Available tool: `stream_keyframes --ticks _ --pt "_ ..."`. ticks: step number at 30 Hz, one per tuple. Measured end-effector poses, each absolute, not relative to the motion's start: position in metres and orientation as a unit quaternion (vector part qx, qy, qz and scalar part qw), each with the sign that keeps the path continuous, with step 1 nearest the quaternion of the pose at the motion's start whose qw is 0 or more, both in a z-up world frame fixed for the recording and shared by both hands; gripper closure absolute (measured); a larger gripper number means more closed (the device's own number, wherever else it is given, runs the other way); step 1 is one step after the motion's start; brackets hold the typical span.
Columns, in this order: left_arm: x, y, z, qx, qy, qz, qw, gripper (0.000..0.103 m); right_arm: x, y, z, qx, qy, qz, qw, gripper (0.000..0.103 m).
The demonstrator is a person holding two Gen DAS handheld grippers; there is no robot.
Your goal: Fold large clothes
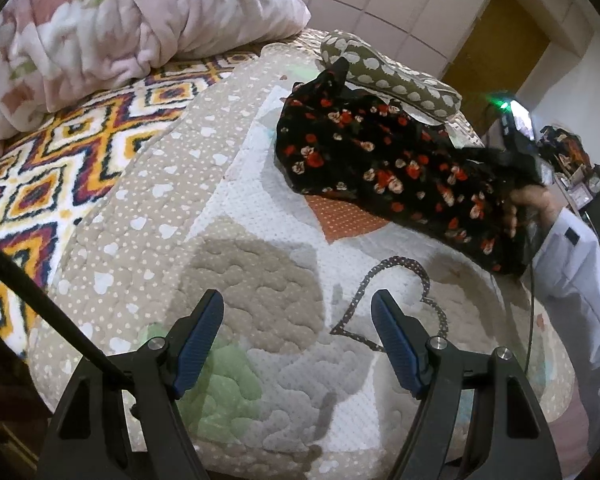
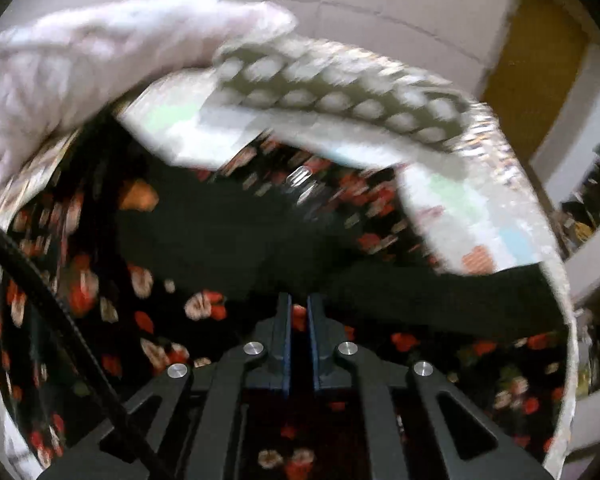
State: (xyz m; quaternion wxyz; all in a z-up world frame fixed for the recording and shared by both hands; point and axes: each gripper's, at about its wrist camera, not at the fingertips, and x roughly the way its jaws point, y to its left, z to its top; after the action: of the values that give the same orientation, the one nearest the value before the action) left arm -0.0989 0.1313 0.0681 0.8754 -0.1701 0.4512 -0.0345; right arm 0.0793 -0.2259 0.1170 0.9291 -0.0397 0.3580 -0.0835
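Note:
A black garment with red and cream flowers [image 1: 380, 152] lies bunched on the quilted bedspread [image 1: 260, 248] and stretches to the right, where its end is lifted off the bed. There a hand [image 1: 530, 200] in a white sleeve holds my right gripper against the cloth. In the right wrist view, which is blurred, my right gripper [image 2: 299, 300] has its jaws almost together with the floral garment [image 2: 100, 300] pinched at the tips. My left gripper [image 1: 298, 298] hangs open over bare quilt, well short of the garment, with nothing between its fingers.
A pink floral pillow [image 1: 120, 20] sits at the back left on a zigzag-patterned blanket [image 1: 40, 180]. A brown cushion with white dots [image 1: 400, 80] lies just behind the garment. Shelves with clutter [image 1: 572, 160] stand past the bed's right edge. A black cable [image 1: 40, 300] crosses the lower left.

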Motion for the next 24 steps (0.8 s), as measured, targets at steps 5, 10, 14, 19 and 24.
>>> stream_keyframes --ticks 5,10,14,19,24 --pt "-0.094 0.125 0.061 -0.165 0.461 -0.041 0.871 0.028 0.102 -0.253 0.136 -0.018 0.353 -0.14 0.925 0.096" --pt "-0.096 0.122 0.062 -0.165 0.464 -0.044 0.869 0.028 0.128 -0.241 0.091 -0.052 0.445 -0.115 0.886 0.084" --pt "-0.102 0.125 0.071 -0.162 0.454 -0.042 0.875 0.028 0.094 -0.251 0.119 -0.013 0.408 -0.079 0.909 0.065" --pt "-0.11 0.126 0.079 -0.17 0.445 -0.044 0.878 0.028 0.003 -0.296 0.158 0.06 0.326 -0.095 0.939 0.041" --pt "-0.118 0.115 0.085 -0.164 0.444 -0.057 0.879 0.028 -0.074 -0.337 0.14 0.089 0.322 -0.135 0.933 0.028"
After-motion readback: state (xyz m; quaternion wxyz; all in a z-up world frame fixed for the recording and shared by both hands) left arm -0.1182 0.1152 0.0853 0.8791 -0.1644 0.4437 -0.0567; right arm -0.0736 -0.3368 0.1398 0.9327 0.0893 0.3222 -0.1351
